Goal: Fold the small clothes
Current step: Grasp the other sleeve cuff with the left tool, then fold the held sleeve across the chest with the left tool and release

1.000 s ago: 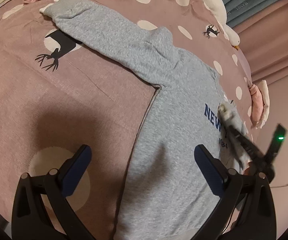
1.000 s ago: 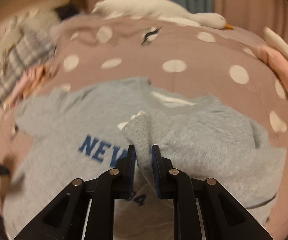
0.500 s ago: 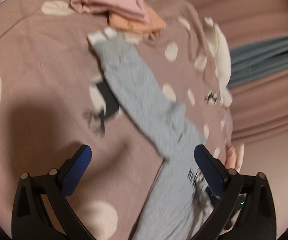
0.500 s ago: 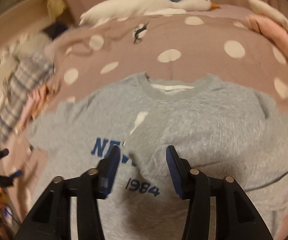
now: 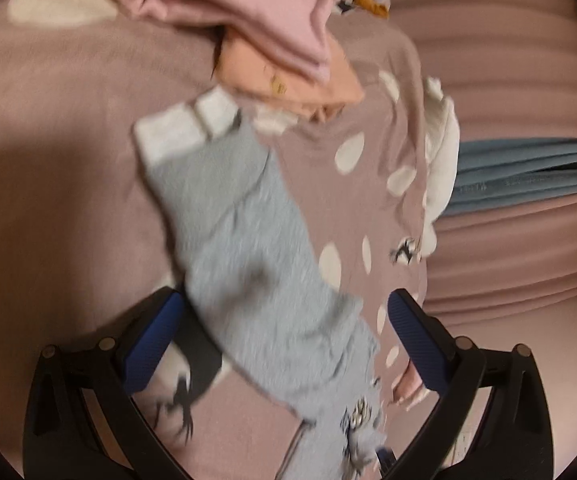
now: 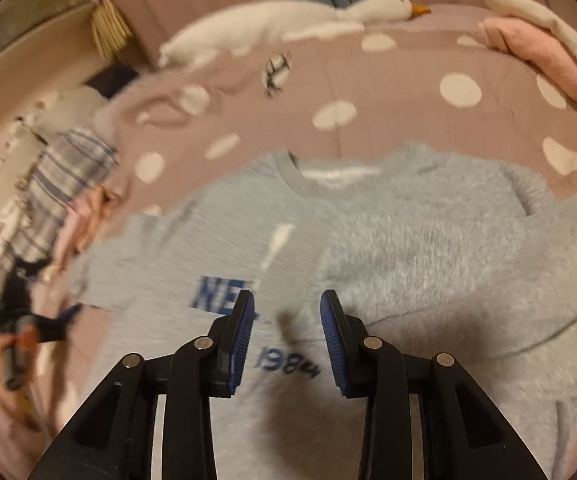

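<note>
A grey sweatshirt point(image 6: 408, 260) with blue "NE…1984" lettering lies flat on the bedspread point(image 6: 408, 92). One sleeve is folded across its chest. My right gripper point(image 6: 287, 300) hovers just above the print; its jaws are closing with nothing between them. In the left wrist view the other sleeve point(image 5: 240, 232) stretches away across the bed, ending in a white cuff point(image 5: 176, 132). My left gripper point(image 5: 284, 304) stands wide open above that sleeve near the shoulder, its fingers to either side and not touching the cloth.
Folded pink and orange clothes point(image 5: 248, 20) are stacked just beyond the cuff. A white goose plush point(image 6: 288, 24) lies along the far edge of the bed. More folded pink clothes point(image 6: 536, 52) sit at the right, a plaid garment point(image 6: 60, 176) at the left.
My right gripper let go of the sleeve cuff, which now lies folded on the chest, and drew back a little. My left gripper swung along the outstretched sleeve toward its cuff.
</note>
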`<state>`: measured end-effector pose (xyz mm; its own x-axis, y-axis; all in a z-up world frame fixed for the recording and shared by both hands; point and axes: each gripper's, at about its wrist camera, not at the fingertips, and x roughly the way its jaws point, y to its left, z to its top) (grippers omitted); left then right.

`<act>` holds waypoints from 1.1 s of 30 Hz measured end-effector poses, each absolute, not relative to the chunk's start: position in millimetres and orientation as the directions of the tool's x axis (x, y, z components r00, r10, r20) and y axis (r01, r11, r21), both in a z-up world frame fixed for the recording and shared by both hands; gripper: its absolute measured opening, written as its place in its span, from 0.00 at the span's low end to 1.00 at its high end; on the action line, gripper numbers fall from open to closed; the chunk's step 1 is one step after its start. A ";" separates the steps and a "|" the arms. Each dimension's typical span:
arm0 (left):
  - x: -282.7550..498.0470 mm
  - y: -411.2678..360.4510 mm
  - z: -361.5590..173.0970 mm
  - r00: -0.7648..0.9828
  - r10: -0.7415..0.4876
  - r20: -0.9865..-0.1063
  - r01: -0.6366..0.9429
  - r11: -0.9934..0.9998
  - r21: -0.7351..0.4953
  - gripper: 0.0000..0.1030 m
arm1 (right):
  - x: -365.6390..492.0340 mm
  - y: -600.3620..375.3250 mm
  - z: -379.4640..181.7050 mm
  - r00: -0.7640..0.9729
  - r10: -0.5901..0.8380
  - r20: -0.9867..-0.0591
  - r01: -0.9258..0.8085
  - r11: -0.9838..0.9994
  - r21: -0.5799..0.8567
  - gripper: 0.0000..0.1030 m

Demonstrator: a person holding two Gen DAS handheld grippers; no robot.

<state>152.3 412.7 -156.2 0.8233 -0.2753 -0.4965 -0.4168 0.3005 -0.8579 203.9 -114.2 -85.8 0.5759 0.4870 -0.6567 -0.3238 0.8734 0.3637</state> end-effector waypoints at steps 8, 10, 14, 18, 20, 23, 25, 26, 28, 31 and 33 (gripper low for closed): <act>169.6 434.1 -165.3 0.815 -0.177 -0.552 -0.493 0.290 -0.820 0.48 | 174.4 -137.9 -72.2 0.595 0.548 -0.588 -0.338 0.834 0.436 0.35; 173.4 433.5 -169.5 0.777 -0.184 -0.602 -0.531 0.321 -0.784 0.19 | 171.8 -144.1 -74.0 0.603 0.537 -0.589 -0.321 0.840 0.437 0.35; 169.1 431.3 -164.0 0.753 -0.154 -0.640 -0.561 0.358 -0.747 0.16 | 169.0 -152.6 -79.7 0.580 0.545 -0.606 -0.294 0.833 0.468 0.35; 178.8 401.1 -122.0 0.740 -0.101 -0.665 -0.525 0.531 -0.665 0.15 | 162.6 -157.7 -80.1 0.586 0.537 -0.607 -0.288 0.838 0.463 0.35; 185.6 373.5 -96.6 0.749 -0.094 -0.656 -0.466 0.629 -0.622 0.15 | 159.6 -162.7 -81.3 0.590 0.537 -0.604 -0.282 0.837 0.469 0.35; 194.8 326.5 -61.0 0.774 -0.107 -0.624 -0.355 0.744 -0.567 0.15 | 155.4 -171.1 -83.9 0.590 0.542 -0.598 -0.265 0.830 0.491 0.35; 201.2 285.2 -36.7 0.787 -0.118 -0.606 -0.269 0.817 -0.509 0.15 | 152.2 -176.3 -86.6 0.591 0.544 -0.595 -0.256 0.826 0.502 0.35; 204.3 266.0 -28.2 0.793 -0.131 -0.596 -0.228 0.842 -0.489 0.15 | 150.5 -179.2 -88.4 0.591 0.544 -0.595 -0.249 0.825 0.507 0.35; 213.4 220.9 -15.5 0.796 -0.175 -0.579 -0.135 0.882 -0.452 0.15 | 147.8 -185.3 -91.9 0.591 0.544 -0.596 -0.239 0.823 0.515 0.36; 223.2 159.1 -13.0 0.770 -0.256 -0.584 -0.023 0.905 -0.426 0.15 | 145.3 -193.6 -96.6 0.588 0.549 -0.594 -0.220 0.815 0.536 0.36; 229.9 118.9 -20.8 0.732 -0.313 -0.605 0.038 0.906 -0.422 0.15 | 142.5 -199.6 -98.7 0.592 0.557 -0.583 -0.213 0.806 0.553 0.36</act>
<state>229.9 118.9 -20.8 0.7319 -0.3127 -0.6054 0.0382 0.9059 -0.4217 142.5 -199.6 -98.7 0.5916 0.5567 -0.5832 -0.2129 0.8055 0.5530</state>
